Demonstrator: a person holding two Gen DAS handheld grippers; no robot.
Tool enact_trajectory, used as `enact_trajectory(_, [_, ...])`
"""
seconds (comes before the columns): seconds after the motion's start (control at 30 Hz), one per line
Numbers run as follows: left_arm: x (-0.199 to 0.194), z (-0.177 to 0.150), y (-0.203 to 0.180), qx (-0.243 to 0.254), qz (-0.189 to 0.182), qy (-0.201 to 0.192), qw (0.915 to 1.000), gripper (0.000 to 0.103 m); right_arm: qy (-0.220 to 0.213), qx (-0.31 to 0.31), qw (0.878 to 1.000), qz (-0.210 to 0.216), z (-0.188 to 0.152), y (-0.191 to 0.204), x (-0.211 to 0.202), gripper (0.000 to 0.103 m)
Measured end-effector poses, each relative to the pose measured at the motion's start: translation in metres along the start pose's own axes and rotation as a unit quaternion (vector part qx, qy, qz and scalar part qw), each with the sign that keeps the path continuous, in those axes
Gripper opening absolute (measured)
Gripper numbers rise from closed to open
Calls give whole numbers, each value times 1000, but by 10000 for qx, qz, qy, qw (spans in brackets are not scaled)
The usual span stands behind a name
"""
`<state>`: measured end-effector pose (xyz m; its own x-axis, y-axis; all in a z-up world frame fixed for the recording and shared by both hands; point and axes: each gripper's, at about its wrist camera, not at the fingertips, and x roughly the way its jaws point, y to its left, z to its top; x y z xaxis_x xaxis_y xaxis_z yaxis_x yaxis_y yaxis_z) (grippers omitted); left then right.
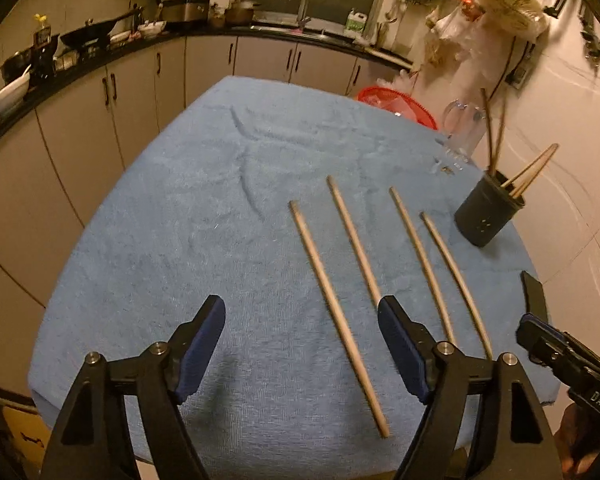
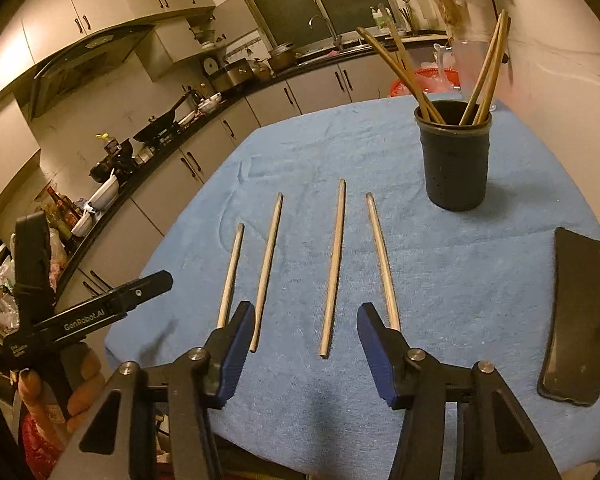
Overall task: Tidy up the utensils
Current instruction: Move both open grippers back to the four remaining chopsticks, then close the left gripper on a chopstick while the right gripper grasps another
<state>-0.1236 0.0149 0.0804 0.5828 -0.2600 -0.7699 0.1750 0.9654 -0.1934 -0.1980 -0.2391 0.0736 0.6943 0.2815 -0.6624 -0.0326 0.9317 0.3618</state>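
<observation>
Jaws of both grippers standing apart, nothing between the blue pads: left gripper (image 1: 302, 322) poised above the near ends of the two leftmost chopsticks, right gripper (image 2: 306, 326) hovering low, framing the near end of the third. Four pale wooden chopsticks (image 2: 333, 268), slim and round, laid side by side but apart on a nubby blue towel (image 2: 440, 280) draped over the table. Beyond them, upright, a dark cylindrical holder (image 2: 455, 156) bristling with darker brown chopsticks (image 2: 486, 76). To the right, flat on the cloth, a glossy black phone (image 2: 576, 316). Farther off, a clear glass pitcher (image 1: 462, 128), a red plastic basket (image 1: 396, 106), and a cluttered kitchen counter (image 2: 156, 136).
</observation>
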Motion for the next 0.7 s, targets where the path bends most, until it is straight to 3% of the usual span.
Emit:
enact_trajectory(0.2, [21, 11, 1, 37, 55, 164, 9998, 79, 111, -106, 9999, -3, 6, 4, 12, 56])
enact_trajectory(0.27, [32, 19, 0, 31, -18, 279, 9996, 74, 164, -139, 9998, -14, 9, 2, 17, 56])
enact_trajectory(0.37, [48, 34, 1, -102, -142, 487, 9987, 59, 183, -120, 9997, -62, 13, -2, 22, 56])
enact_trajectory(0.4, [57, 42, 1, -161, -165, 623, 9978, 48, 178, -106, 9998, -81, 16, -4, 23, 56])
enact_trajectory(0.5, [78, 57, 2, -352, -351, 983, 9939, 44, 142, -51, 9999, -80, 20, -9, 23, 56])
enact_trajectory(0.6, [94, 69, -3, -339, -232, 1128, 9928, 38, 116, 21, 9999, -104, 25, -16, 22, 56])
enact_trajectory(0.67, [106, 73, -8, -227, 48, 1176, 9928, 36, 100, 15, 9999, -133, 28, -17, 20, 56])
enact_trajectory(0.7, [112, 73, -9, -208, 133, 1214, 9923, 29, 96, -3, 9998, -158, 30, -18, 19, 56])
